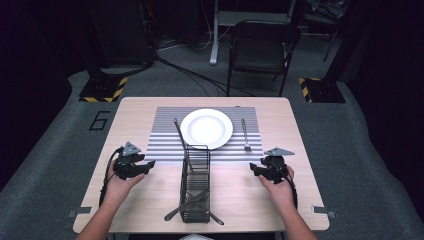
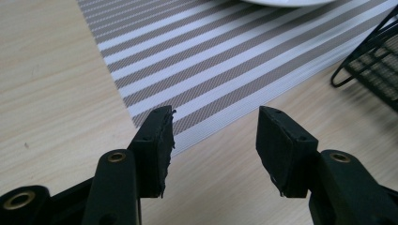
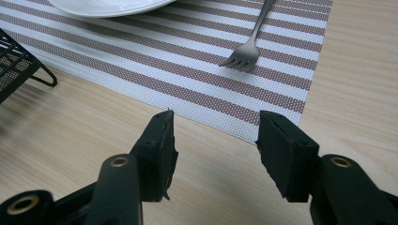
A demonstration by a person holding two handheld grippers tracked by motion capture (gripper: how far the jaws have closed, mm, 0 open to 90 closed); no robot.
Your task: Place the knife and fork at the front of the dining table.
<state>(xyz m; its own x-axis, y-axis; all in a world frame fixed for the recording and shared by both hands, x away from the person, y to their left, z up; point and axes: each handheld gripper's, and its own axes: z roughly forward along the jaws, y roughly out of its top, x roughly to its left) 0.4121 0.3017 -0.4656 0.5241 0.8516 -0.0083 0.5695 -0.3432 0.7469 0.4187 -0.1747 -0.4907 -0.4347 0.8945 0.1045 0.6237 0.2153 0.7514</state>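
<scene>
Evidently a place setting was under way: a white plate point(image 1: 206, 128) sat centred on the striped placemat point(image 1: 165, 145), with a fork point(image 1: 245, 135) laid on the mat just to its right. A black wire cutlery caddy point(image 1: 195, 185) stood on the table point(image 1: 135, 107) between the hands, near the person, with dark utensils sticking out of it, their kind unclear. Both the left claw point(image 1: 150, 164) and right claw point(image 1: 251, 167) hovered above bare wood with jaws apart, holding nothing, seemingly poised to draw the next utensil.
</scene>
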